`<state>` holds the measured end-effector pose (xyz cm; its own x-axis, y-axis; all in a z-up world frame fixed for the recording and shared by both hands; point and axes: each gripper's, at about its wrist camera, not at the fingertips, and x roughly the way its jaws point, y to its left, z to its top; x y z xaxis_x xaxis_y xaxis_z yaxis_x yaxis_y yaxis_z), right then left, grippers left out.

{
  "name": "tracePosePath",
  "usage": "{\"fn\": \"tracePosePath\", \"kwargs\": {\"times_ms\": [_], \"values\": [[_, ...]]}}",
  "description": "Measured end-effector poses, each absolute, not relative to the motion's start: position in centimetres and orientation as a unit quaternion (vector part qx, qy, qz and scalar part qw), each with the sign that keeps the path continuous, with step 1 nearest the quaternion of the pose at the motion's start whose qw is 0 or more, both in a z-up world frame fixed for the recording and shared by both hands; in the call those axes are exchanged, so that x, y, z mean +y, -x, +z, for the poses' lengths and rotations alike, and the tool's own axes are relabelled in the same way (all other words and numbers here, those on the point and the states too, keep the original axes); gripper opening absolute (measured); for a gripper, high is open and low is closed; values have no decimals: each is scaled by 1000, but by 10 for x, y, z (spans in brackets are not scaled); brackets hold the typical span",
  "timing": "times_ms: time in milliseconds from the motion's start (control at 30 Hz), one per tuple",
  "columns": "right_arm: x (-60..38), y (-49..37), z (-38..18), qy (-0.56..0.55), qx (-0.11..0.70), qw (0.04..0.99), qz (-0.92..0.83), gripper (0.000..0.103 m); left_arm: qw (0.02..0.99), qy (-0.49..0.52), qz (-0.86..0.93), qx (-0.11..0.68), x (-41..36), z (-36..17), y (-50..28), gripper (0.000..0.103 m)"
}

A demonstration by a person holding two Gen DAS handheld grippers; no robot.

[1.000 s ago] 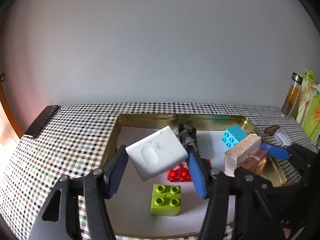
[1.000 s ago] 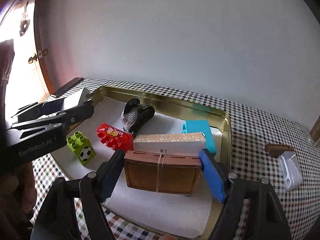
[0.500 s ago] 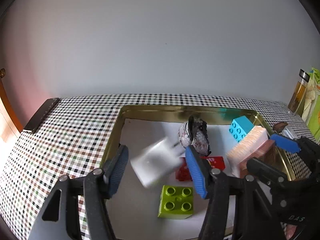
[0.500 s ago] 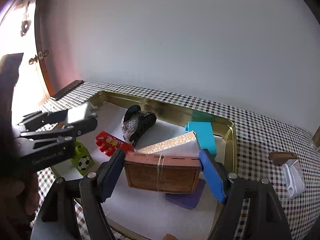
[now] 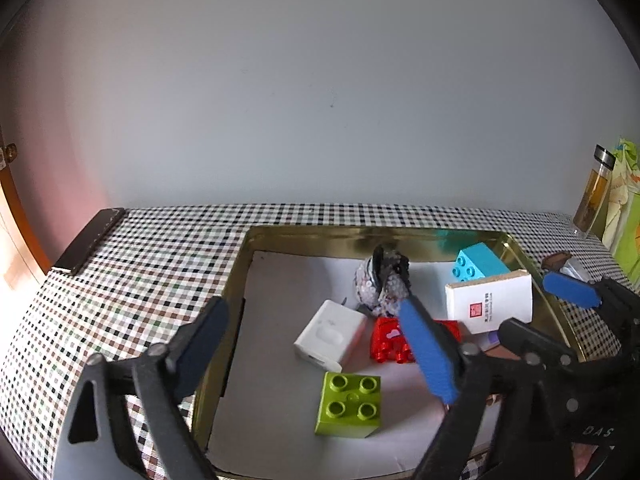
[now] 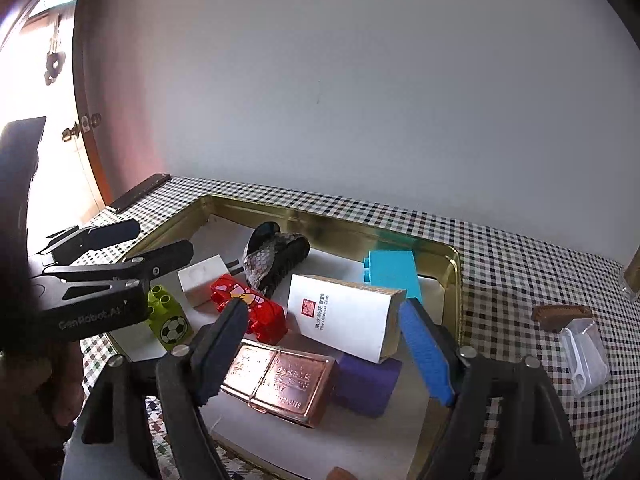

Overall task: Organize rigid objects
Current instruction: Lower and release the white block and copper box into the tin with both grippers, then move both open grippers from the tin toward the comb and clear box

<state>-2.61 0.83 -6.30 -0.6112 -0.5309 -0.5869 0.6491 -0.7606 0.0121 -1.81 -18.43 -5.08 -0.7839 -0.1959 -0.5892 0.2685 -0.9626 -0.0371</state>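
Note:
A gold tray (image 5: 360, 236) lined with white paper holds the objects. My left gripper (image 5: 316, 344) hangs over it with its jaws opening and nothing pressed between them. Below it lie a white charger (image 5: 330, 334), a green brick (image 5: 348, 404) and a red brick (image 5: 394, 340). My right gripper (image 6: 324, 348) is also opening, its pads clear of everything. Beneath it a copper box (image 6: 280, 380) lies flat. A white box (image 6: 346, 318) leans on a purple block (image 6: 368, 380). A scaly clip (image 6: 276, 260) and a cyan brick (image 6: 394, 274) sit farther back.
The table wears a checked cloth (image 5: 140, 272). A dark flat bar (image 5: 90, 242) lies at its left edge. An amber bottle (image 5: 596, 196) stands at the far right. Right of the tray lie a brown piece (image 6: 560, 316) and a clear plastic bag (image 6: 584, 356).
The left jaws spread and the white charger dropped onto the tray paper. The right jaws widened; the copper box and white box fell onto the tray, and a purple block came into view.

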Motion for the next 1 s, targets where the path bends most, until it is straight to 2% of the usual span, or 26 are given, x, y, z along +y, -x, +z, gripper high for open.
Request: {"fn": "tracePosePath", "kwargs": {"times_ms": [167,233,533,1000], "values": [[12,26,-63,-290,101,329,-893,87,133,-296,-943,71,-190,-48,16,102],[14,25,-63,-289,99,328,-894,90,132,-295,-943,73,-191,-48,16,102],[29,26,-55,-283,89,323,-899,90,138,-293,-943,75,-184,-48,14,102],[128,81,-57,-303,76,216,-925,90,100,-296,-946,86,-128,-23,41,102]]}}
